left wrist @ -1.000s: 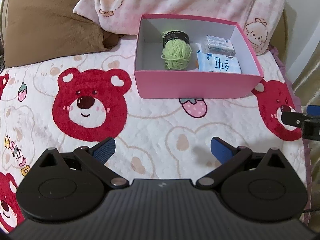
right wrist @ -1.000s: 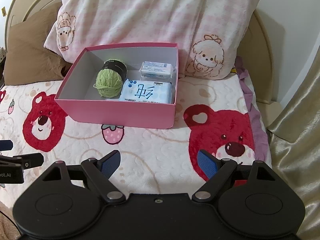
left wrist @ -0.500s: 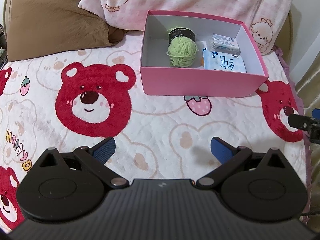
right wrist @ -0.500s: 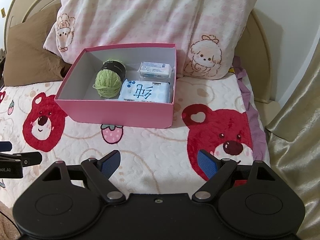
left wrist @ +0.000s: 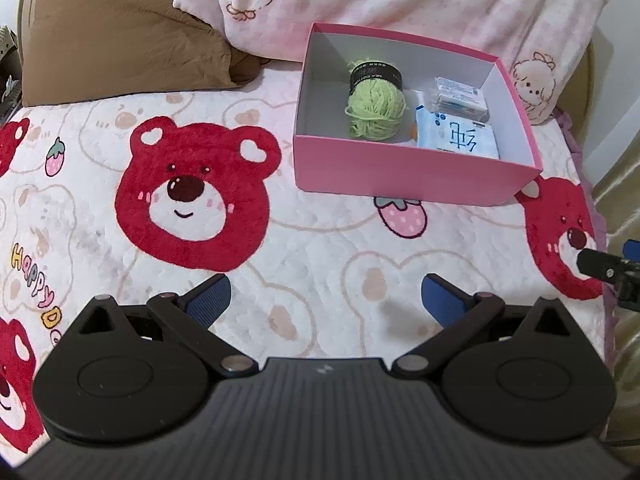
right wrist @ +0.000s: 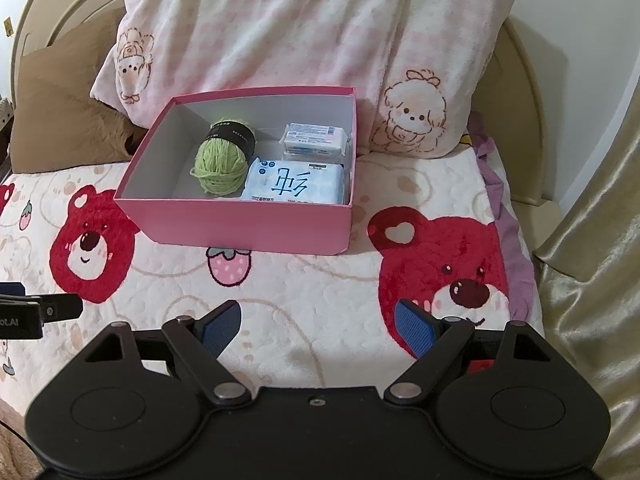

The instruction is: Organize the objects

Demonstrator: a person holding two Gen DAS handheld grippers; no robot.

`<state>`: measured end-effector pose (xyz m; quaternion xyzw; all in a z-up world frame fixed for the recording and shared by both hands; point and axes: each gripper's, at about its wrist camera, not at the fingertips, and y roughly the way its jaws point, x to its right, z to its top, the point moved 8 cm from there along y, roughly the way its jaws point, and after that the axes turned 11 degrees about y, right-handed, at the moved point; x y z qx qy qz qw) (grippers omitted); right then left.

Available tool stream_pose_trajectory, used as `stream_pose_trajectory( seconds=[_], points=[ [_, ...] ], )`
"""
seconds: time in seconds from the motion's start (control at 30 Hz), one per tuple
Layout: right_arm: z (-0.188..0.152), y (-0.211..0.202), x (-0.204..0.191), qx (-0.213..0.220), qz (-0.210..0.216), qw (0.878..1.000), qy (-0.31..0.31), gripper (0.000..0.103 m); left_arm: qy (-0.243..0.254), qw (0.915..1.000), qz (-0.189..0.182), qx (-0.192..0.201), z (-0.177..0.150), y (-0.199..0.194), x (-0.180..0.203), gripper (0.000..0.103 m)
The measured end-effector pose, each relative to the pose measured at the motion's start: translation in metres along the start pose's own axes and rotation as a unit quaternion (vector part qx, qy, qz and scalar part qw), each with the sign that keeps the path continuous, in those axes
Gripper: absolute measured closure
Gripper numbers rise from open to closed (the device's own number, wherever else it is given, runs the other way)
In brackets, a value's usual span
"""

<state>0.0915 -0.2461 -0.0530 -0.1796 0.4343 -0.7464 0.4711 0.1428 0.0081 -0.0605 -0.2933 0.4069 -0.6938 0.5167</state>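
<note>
A pink box (left wrist: pixel 404 178) (right wrist: pixel 248 224) sits on the bear-print bedspread near the pillows. Inside lie a green yarn ball (left wrist: pixel 375 109) (right wrist: pixel 219 164), a blue-and-white wipes pack (left wrist: pixel 460 140) (right wrist: pixel 294 184) and a small white packet (left wrist: pixel 460 94) (right wrist: pixel 314 140). My left gripper (left wrist: pixel 325 300) is open and empty, low over the bedspread in front of the box. My right gripper (right wrist: pixel 318 326) is open and empty, in front of the box's right corner. Each gripper's tip shows at the edge of the other's view.
A pink-and-white pillow (right wrist: pixel 312 32) leans behind the box. A brown pillow (left wrist: pixel 120 36) lies at the back left. A gold curtain (right wrist: pixel 592 240) hangs past the bed's right edge. The bedspread (left wrist: pixel 320 248) stretches between grippers and box.
Both grippers have drawn back a little from the box, the left one drifting leftward. Jaws stay open. The box's contents have not moved.
</note>
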Motion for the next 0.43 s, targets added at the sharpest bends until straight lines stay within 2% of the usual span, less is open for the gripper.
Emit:
stream_pose_trajectory(
  seconds=[0.43],
  points=[
    [-0.0005,0.0011,0.0004,-0.002,-0.001,1.0,0.0,0.016,0.015,0.9998,0.014,0.0,-0.0004,-0.0023,0.0032,0.0]
  ],
)
